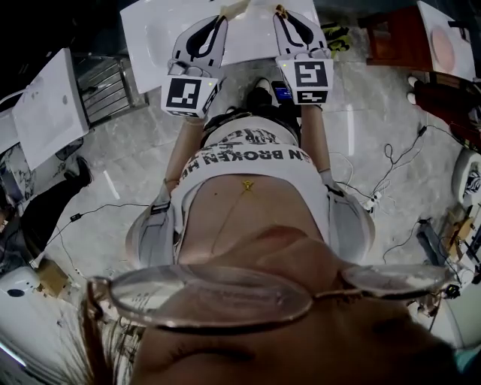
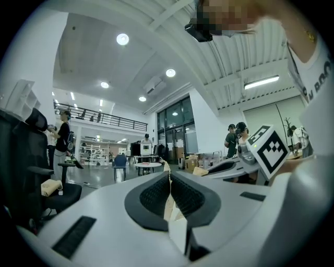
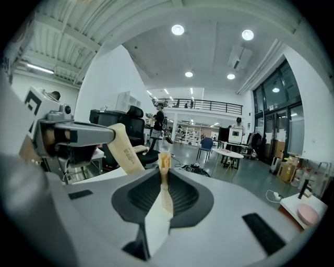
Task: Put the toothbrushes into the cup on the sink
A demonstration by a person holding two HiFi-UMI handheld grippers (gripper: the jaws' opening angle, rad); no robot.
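Now, pinching a pale beige left toothbrush (image 2: 170, 210) in the left gripper (image 1: 224, 16), just left of top centre in the head view, jaws pressing together on its thin handle. Overlapping the white sink top (image 1: 154, 37) lying across the upper left of that frame. Further right, clamping a second beige right toothbrush (image 3: 164, 162) in the right gripper (image 1: 282, 12), its tip sticking up past the pads. Holding both grippers side by side, near but apart, above the grey marbled floor (image 1: 361, 150).
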